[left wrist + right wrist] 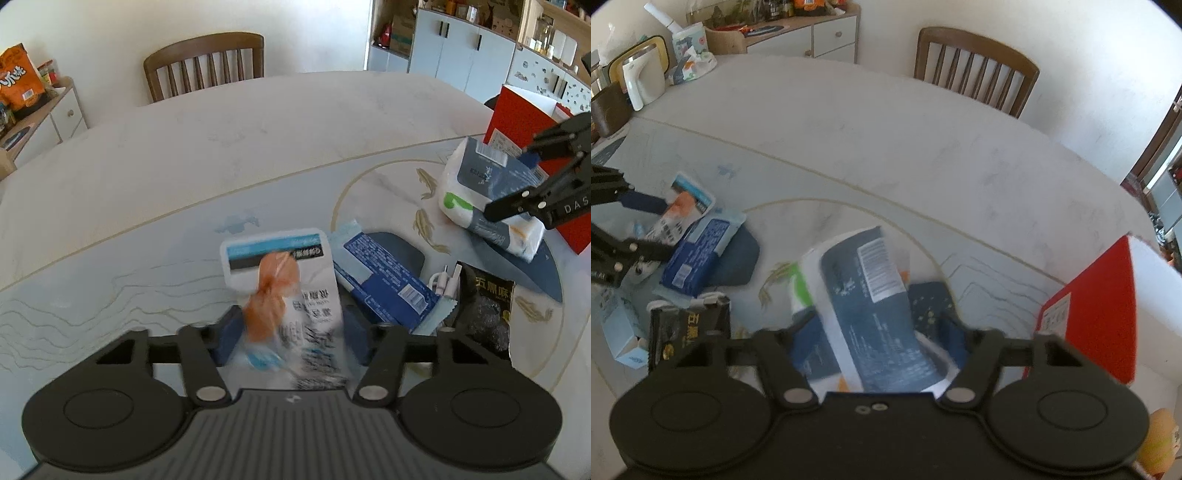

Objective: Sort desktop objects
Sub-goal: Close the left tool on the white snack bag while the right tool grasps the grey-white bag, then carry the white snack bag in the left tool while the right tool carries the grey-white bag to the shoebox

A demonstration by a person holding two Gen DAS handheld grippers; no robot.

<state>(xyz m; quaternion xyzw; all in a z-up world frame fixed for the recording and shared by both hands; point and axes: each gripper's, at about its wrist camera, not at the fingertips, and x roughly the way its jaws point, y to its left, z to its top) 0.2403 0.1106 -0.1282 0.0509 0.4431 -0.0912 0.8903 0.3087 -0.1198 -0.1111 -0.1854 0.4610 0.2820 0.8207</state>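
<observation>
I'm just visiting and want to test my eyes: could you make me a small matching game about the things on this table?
Things:
1. white sachet with orange print
2. blue-grey tissue pack
3. black snack packet
4. red box

States:
a. lying on the table, ungripped
b. between the left gripper's fingers
c. standing at the table's edge
d. between the right gripper's fingers

Pairs: 1-b, 2-d, 3-a, 4-c

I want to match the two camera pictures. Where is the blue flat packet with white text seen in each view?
Left wrist view: the blue flat packet lies right of centre, just beyond the left gripper.
Right wrist view: the same packet lies at the left, beside the left gripper.
Shared landmark: the black snack bag lies near the packet in both views.
</observation>
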